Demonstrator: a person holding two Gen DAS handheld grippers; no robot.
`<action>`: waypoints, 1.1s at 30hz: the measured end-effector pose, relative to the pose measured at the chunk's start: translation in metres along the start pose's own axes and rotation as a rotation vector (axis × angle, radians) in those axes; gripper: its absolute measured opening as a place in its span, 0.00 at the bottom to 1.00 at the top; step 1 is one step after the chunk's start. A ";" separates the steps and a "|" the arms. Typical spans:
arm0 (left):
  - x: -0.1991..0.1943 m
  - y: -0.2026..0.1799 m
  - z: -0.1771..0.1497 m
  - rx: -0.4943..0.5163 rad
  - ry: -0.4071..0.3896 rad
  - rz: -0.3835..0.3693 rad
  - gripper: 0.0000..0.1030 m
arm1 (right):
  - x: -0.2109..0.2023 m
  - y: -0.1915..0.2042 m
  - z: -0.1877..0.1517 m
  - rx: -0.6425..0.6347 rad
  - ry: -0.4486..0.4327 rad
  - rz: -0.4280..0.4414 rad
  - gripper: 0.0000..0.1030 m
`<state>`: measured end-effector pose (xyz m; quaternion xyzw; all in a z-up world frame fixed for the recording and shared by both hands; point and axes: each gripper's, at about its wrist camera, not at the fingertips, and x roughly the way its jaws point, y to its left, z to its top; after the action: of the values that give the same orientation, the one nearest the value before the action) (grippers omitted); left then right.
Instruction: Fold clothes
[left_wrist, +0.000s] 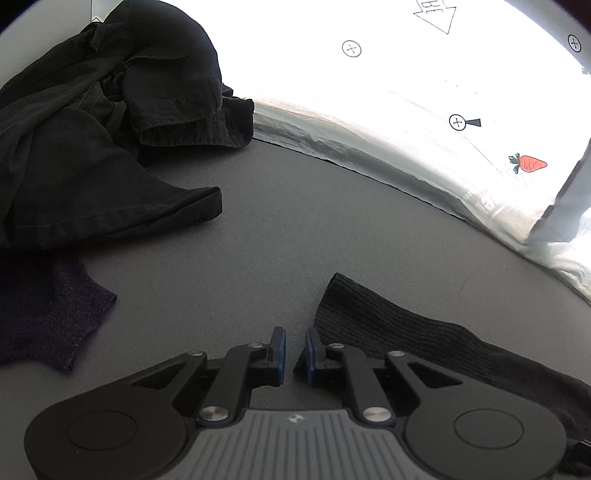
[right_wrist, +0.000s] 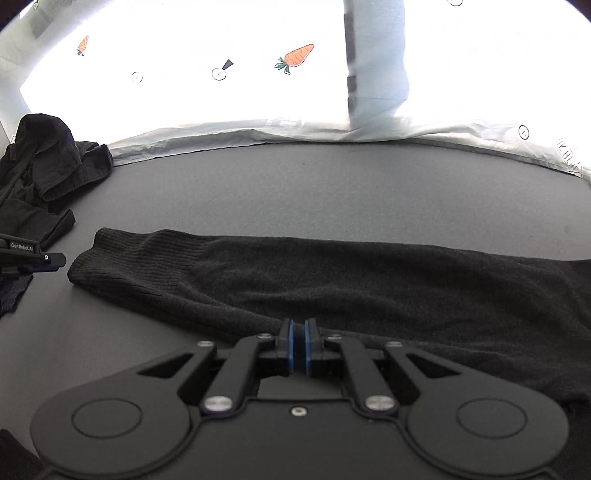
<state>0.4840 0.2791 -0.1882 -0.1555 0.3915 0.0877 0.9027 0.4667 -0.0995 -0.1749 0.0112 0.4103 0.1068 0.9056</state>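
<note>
Nearest me, my right gripper (right_wrist: 299, 345) sat closed at the near edge of the black knit sleeve (right_wrist: 295, 273), apparently pinching it for a fold, though the contact was hidden. My left gripper (left_wrist: 295, 349) hung slightly open beside the cuff (left_wrist: 343, 306). Beyond, a crumpled dark garment (left_wrist: 110, 122) waited by the carrot-print sheet (left_wrist: 406, 92).

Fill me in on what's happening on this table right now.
A person with a handheld gripper in each hand is folding clothes on a grey table. The right gripper is shut at the near edge of a black knit sweater, whose long sleeve lies stretched out flat; whether fabric is pinched is not clear. The left gripper is slightly open, holding nothing, beside the sleeve's ribbed cuff. A crumpled pile of dark clothes waits at the far left.
</note>
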 end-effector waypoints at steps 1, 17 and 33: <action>-0.001 -0.005 0.000 0.011 -0.002 -0.011 0.14 | 0.006 -0.003 0.003 0.009 0.001 -0.016 0.08; 0.003 -0.047 -0.023 0.213 0.039 0.065 0.52 | 0.000 -0.020 -0.020 0.065 0.065 -0.063 0.47; -0.120 -0.123 -0.142 0.191 0.059 0.033 0.88 | -0.116 -0.164 -0.143 0.221 0.078 -0.394 0.99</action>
<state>0.3407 0.1099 -0.1653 -0.0650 0.4268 0.0602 0.9000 0.3157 -0.2929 -0.2014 0.0257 0.4483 -0.1172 0.8858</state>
